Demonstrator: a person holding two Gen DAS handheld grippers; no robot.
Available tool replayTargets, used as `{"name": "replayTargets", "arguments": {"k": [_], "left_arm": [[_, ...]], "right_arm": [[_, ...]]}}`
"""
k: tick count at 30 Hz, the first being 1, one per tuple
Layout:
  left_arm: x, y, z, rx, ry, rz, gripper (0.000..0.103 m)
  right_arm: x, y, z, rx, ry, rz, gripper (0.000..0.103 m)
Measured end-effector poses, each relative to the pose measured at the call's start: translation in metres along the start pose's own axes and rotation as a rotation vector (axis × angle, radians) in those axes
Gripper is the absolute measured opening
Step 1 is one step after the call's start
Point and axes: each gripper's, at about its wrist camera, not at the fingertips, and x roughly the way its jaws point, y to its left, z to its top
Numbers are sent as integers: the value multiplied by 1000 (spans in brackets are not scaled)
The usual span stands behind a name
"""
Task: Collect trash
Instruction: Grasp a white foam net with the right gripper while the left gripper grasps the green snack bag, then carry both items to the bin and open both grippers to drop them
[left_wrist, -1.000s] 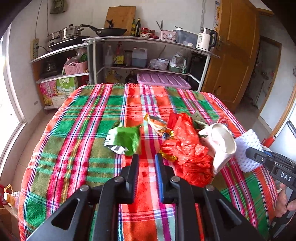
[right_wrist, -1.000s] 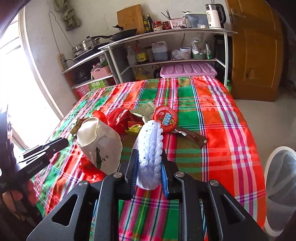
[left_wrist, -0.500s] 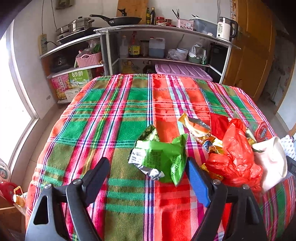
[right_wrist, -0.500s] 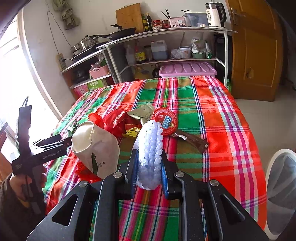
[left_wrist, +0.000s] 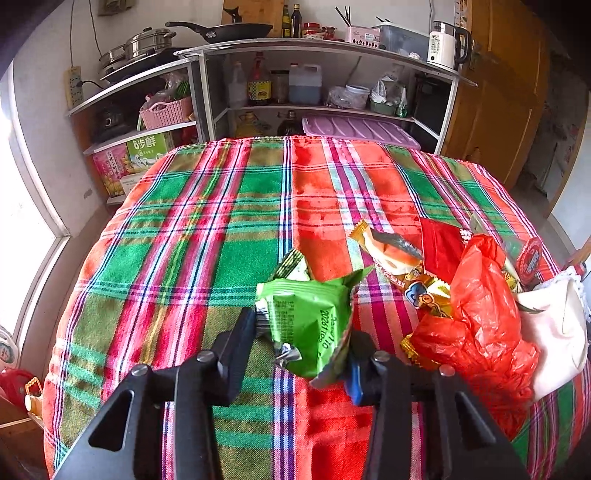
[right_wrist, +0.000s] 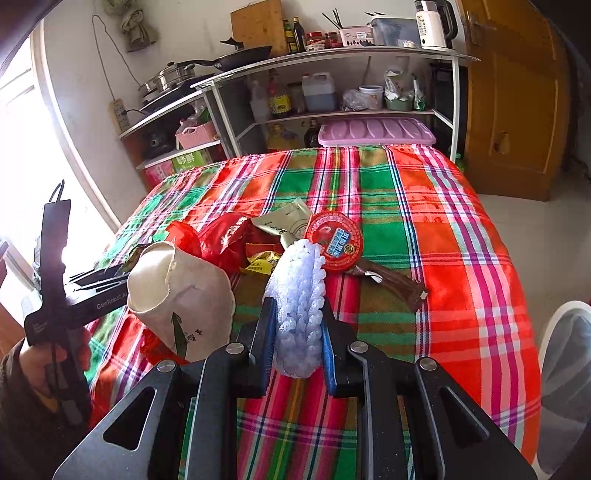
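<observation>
A crumpled green snack wrapper (left_wrist: 308, 321) lies on the plaid tablecloth between the fingers of my left gripper (left_wrist: 301, 341), whose jaws are open around it. To its right lie an orange wrapper (left_wrist: 391, 247), a red plastic bag (left_wrist: 476, 314) and a white cloth bag (left_wrist: 557, 332). My right gripper (right_wrist: 297, 332) is shut on a white foam net (right_wrist: 299, 295), held above the table beside the white cloth bag (right_wrist: 181, 299). A round red lid (right_wrist: 338, 242) and a brown wrapper (right_wrist: 395, 282) lie just beyond it.
A metal shelf rack (left_wrist: 325, 48) with pans, bottles and a kettle stands behind the table. A purple lid (left_wrist: 358, 129) sits at the table's far edge. A wooden door (right_wrist: 517, 92) is at the right. The left gripper's body (right_wrist: 55, 280) shows at the right wrist view's left.
My left gripper opened wide, moved left and forward to the green wrapper, and its jaws now narrow around it. My right gripper stayed still, holding the foam net.
</observation>
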Motion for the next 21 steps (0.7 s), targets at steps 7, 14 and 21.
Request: {"name": "replayTargets", "arguments": {"k": [7, 14, 21], "left_arm": [[-13, -2, -3, 5, -18, -12, 29], [-50, -17, -7, 20, -70, -60, 29], [-94, -48, -7, 68, -147, -116, 29]], "right_arm": [[-1, -2, -2, 6, -5, 3, 22], [-14, -3, -6, 14, -26, 11, 22], [-42, -10, -10, 28, -73, 2, 22]]}}
